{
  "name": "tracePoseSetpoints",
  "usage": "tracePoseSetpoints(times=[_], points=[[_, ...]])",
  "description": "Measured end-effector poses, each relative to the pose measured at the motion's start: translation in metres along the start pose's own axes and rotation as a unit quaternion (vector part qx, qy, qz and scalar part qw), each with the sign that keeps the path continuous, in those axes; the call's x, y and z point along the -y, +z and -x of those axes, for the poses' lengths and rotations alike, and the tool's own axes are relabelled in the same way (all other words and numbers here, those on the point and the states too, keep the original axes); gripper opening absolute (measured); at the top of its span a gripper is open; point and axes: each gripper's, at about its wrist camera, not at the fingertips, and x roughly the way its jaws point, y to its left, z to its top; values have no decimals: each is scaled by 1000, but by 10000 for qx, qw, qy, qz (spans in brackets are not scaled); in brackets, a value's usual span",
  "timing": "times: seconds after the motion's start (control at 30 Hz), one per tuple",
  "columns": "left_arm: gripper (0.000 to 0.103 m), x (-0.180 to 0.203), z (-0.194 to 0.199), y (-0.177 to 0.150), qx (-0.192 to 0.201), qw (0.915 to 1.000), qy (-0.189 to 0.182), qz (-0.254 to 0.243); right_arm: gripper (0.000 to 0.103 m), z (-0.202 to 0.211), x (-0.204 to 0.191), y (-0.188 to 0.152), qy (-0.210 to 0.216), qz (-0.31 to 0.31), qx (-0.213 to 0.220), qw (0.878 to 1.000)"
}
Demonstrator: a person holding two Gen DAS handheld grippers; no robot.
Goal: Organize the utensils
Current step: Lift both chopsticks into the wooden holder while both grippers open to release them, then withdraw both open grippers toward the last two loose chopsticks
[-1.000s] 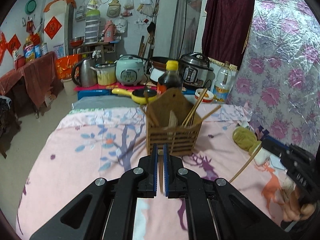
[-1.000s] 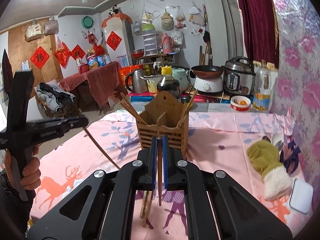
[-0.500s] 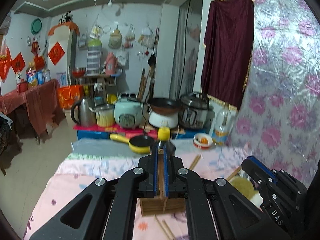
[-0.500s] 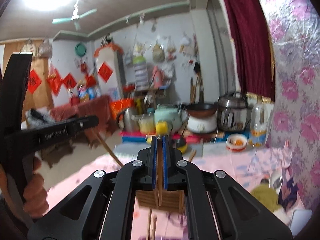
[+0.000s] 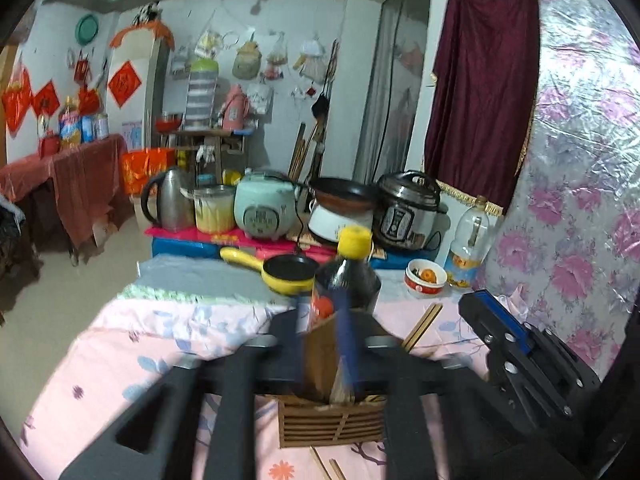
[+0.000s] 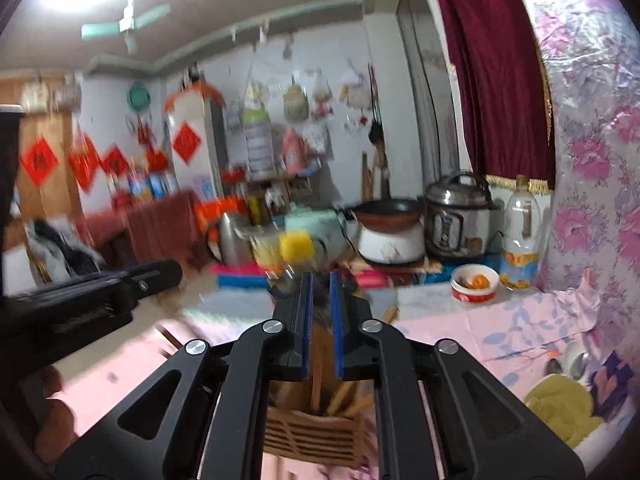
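A slatted wooden utensil holder [image 5: 332, 426] stands on the pink bedspread, with several chopsticks in it; it also shows in the right wrist view [image 6: 314, 436]. My left gripper [image 5: 322, 344] hovers just above the holder, heavily blurred, so its jaws cannot be judged. My right gripper [image 6: 320, 312] is also above the holder, jaws a small gap apart, with a chopstick [image 6: 317, 380] standing below the gap in the holder. Two loose chopsticks [image 5: 328, 468] lie on the bedspread in front of the holder. The right gripper's body [image 5: 520, 356] shows at the right of the left wrist view.
A dark sauce bottle with a yellow cap [image 5: 346, 280] stands right behind the holder. A yellow pan [image 5: 280, 272], a red-and-white bowl [image 5: 426, 278] and cookers lie beyond. A yellow-green mitt [image 6: 560, 408] lies at the right.
Both grippers rose from the bedspread, each with a chopstick, and came over the holder. The right jaws have parted slightly and its chopstick now stands in the holder.
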Motion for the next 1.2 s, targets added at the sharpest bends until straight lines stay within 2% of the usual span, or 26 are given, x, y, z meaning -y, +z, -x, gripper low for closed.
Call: tracePoseSetpoints(times=[0.07, 0.17, 0.27, 0.3, 0.43, 0.53, 0.63, 0.7, 0.97, 1.2], points=[[61, -8, -1, -6, 59, 9998, -29, 180, 13, 0, 8, 0, 161, -234, -65, 9996], [63, -14, -4, -5, -127, 9997, -52, 187, 16, 2, 14, 2, 191, -430, -94, 9988], [85, -27, 4, -5, -57, 9991, -24, 419, 25, 9, 16, 2, 160, -456, -45, 9988], [87, -30, 6, -4, -26, 9989, 45, 469, 30, 11, 16, 2, 152, -454, -22, 9989], [90, -42, 11, -3, -43, 9978, 144, 648, 34, 16, 17, 5, 165, -450, 45, 9988], [91, -49, 11, -4, -128, 9968, 226, 752, 42, 19, 16, 6, 132, -424, 69, 9990], [91, -53, 12, -4, -151, 9961, 399, 768, 53, 20, 16, 5, 110, -417, 74, 9990], [92, -57, 13, -3, -134, 9956, 484, 788, 67, 21, 17, 5, 85, -431, 121, 9990], [95, -62, 21, -4, -44, 9945, 539, 898, 80, 30, 8, 5, 69, -287, 253, 9992], [97, -48, 41, -10, 103, 9952, 724, 652, 85, 53, -7, 3, 63, -72, 350, 9993]])
